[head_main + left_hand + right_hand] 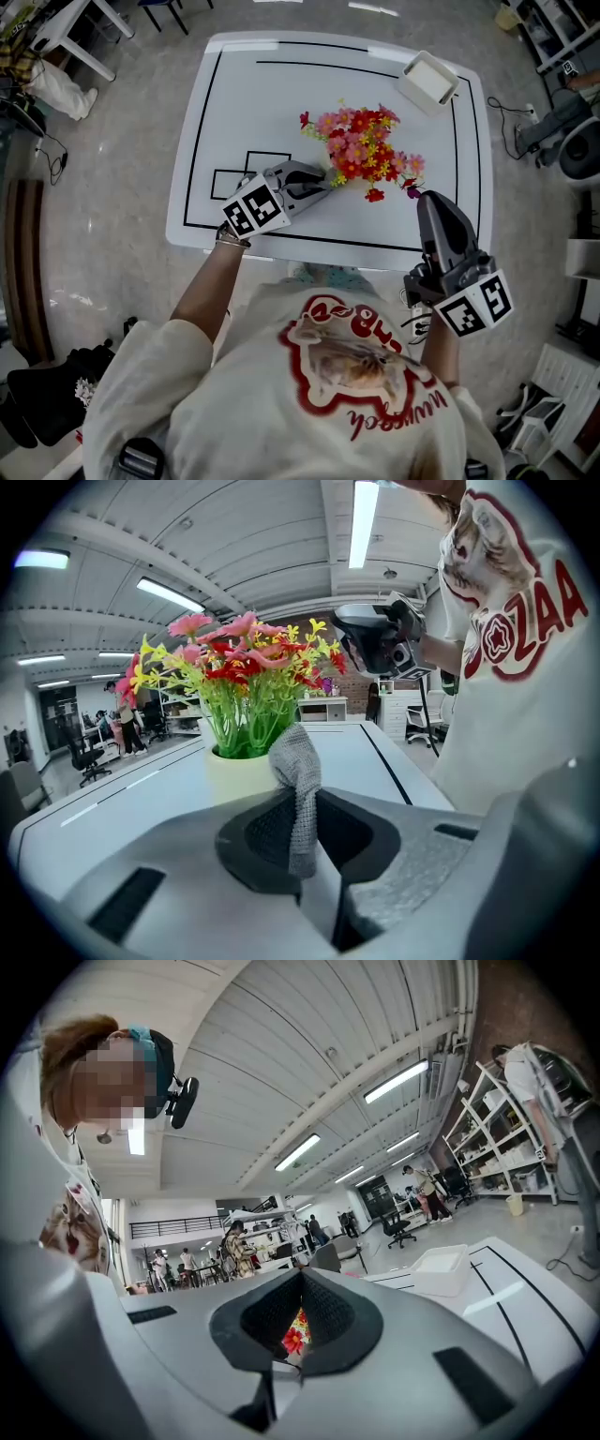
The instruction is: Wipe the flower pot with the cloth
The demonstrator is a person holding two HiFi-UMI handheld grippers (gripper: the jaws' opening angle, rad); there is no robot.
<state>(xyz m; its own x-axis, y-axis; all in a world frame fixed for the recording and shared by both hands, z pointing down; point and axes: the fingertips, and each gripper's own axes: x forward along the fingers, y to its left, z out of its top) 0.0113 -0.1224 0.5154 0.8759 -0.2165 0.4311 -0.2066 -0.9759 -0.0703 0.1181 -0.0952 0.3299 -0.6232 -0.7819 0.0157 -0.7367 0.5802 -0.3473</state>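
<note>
A pale yellow flower pot [234, 772] with red, pink and yellow flowers [361, 150] stands mid-table; from the head view the blooms hide the pot. My left gripper [323, 178] lies low on the table just left of the flowers. It is shut on a grey knitted cloth [298, 780], which sticks up between the jaws right in front of the pot's rim. My right gripper [433, 204] hovers at the table's front right, apart from the flowers, with its jaws together and nothing held. In the right gripper view [298, 1327] only a sliver of red flower shows through the slit.
The white table [281, 84] carries black marking lines and a white rectangular box [428, 82] at its far right corner. Chairs, shelving and cables stand on the floor around it. Several people are in the background of the gripper views.
</note>
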